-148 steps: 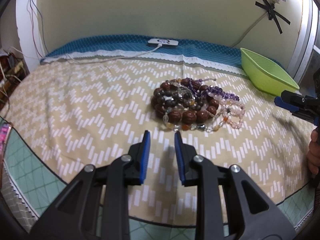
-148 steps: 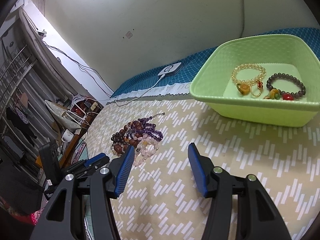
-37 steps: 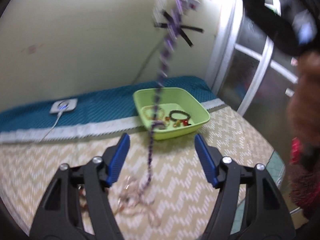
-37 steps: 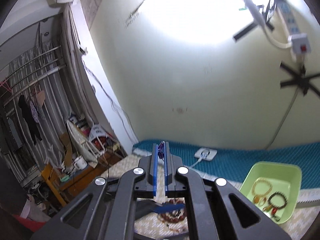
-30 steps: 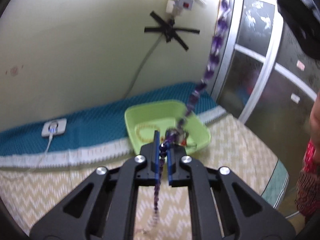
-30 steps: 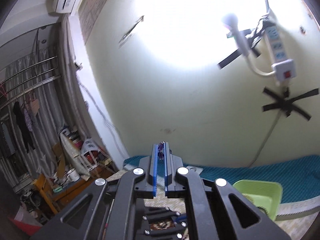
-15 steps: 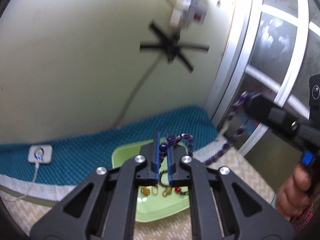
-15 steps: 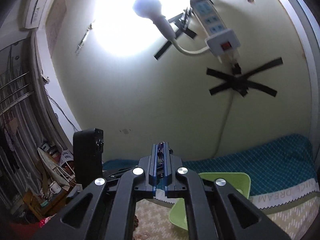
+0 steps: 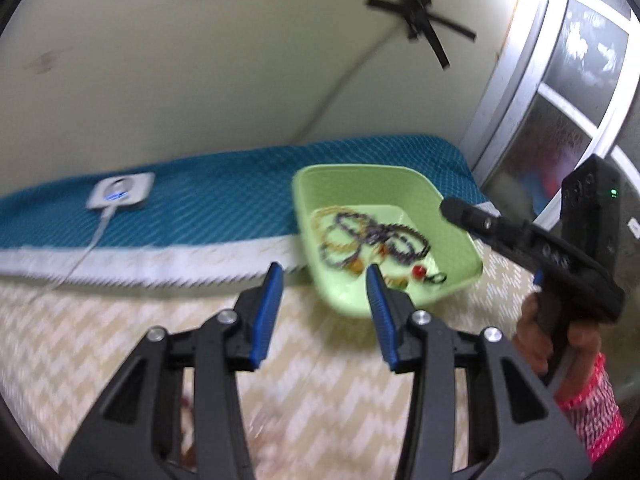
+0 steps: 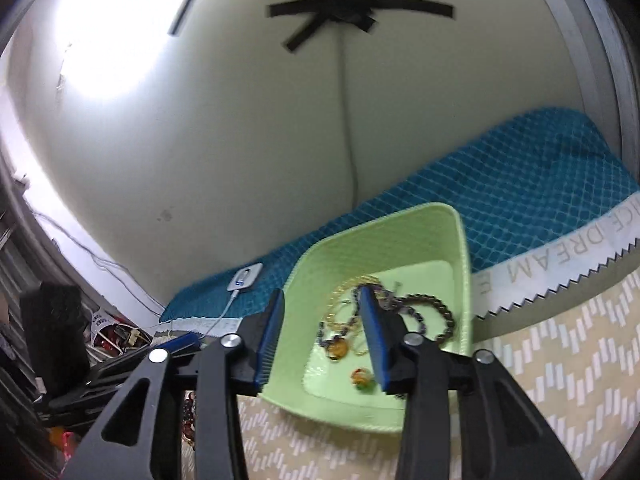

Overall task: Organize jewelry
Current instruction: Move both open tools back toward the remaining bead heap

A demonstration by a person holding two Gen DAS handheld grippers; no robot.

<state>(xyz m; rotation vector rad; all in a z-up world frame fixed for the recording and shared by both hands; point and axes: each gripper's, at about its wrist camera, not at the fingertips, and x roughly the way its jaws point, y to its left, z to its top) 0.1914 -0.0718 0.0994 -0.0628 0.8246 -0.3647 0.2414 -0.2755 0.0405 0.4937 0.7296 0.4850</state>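
The green basket (image 9: 340, 174) stands on the zigzag cloth at the edge of the teal mat. A purple bead necklace (image 9: 374, 236) lies coiled in it among a yellow bracelet (image 10: 346, 290), a dark bead bracelet (image 10: 438, 312) and amber charms. My left gripper (image 9: 324, 312) hovers just short of the basket's near rim; its jaws are opening with nothing between them. My right gripper (image 10: 322, 334) hangs over the basket (image 10: 400, 236), jaws also opening and empty. It shows from the side in the left wrist view (image 9: 452, 208), held by a hand (image 9: 560, 344).
A white charger puck (image 9: 120, 192) with its cable lies on the teal mat (image 9: 224, 200). Several loose beads (image 10: 187, 410) remain on the cloth at lower left. A wall stands close behind the basket, a window frame (image 9: 520, 92) to the right, and cluttered shelves (image 10: 112, 332) far left.
Both grippers came down toward the basket and went from shut to open. The purple necklace left their jaws and now lies in the basket.
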